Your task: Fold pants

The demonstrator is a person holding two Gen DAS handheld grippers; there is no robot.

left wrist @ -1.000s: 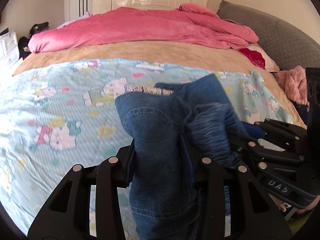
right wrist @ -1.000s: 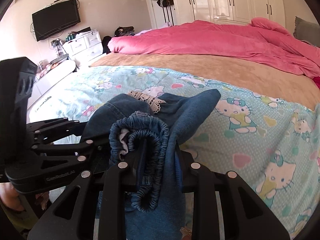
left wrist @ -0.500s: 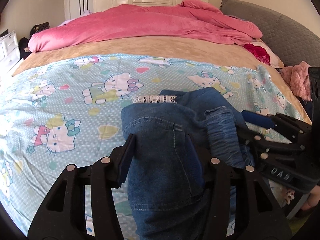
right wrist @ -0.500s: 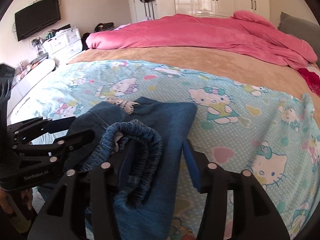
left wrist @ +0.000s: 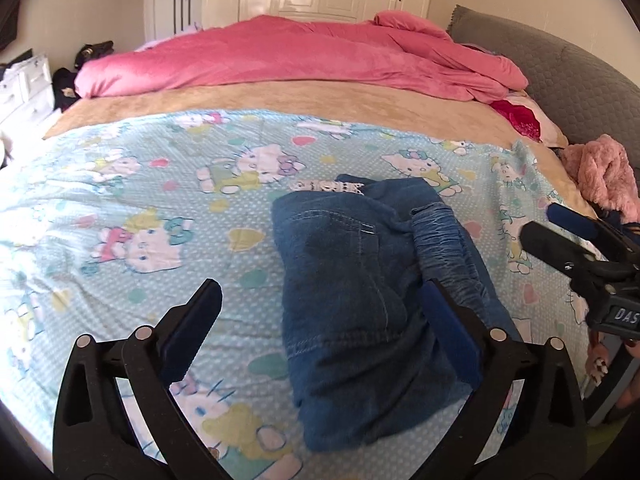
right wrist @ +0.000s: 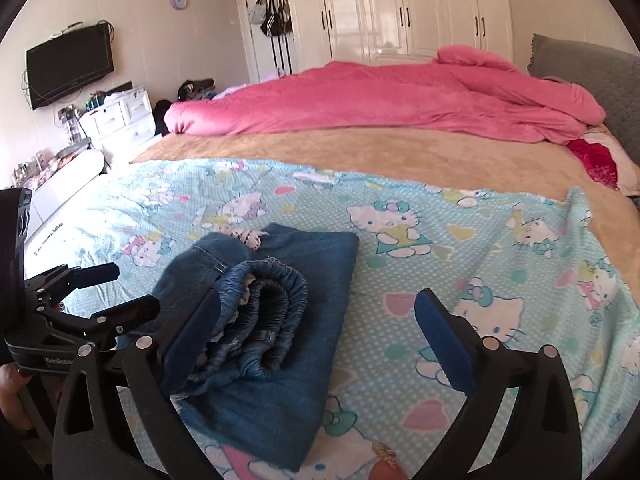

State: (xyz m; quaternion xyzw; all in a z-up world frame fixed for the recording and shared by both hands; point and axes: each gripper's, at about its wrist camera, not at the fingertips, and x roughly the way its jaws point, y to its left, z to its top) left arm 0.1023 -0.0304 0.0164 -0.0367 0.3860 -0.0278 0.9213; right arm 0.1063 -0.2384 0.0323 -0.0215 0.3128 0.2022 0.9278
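Observation:
The blue denim pants [left wrist: 360, 288] lie folded in a bundle on the cartoon-cat sheet [left wrist: 140, 208], elastic waistband [left wrist: 440, 240] on top at the right. My left gripper [left wrist: 320, 324] is open, just above the near end of the pants, holding nothing. In the right wrist view the pants [right wrist: 280, 320] lie at lower left with the rolled waistband [right wrist: 268, 304] on top. My right gripper [right wrist: 320, 320] is open and empty, its left finger [right wrist: 192, 336] beside the waistband. The right gripper also shows at the left view's right edge [left wrist: 580, 248], and the left gripper at the right view's left edge [right wrist: 88, 296].
A pink duvet [left wrist: 300, 56] lies across the far side of the bed, on a tan blanket [left wrist: 280, 100]. A pink fuzzy garment [left wrist: 600, 172] sits at the right edge by the grey headboard [left wrist: 580, 72]. White drawers [right wrist: 116, 120] and a TV [right wrist: 68, 66] stand to the left.
Both grippers opened and let go of the pants, which dropped onto the sheet as a folded bundle. Both grippers have drawn back and apart.

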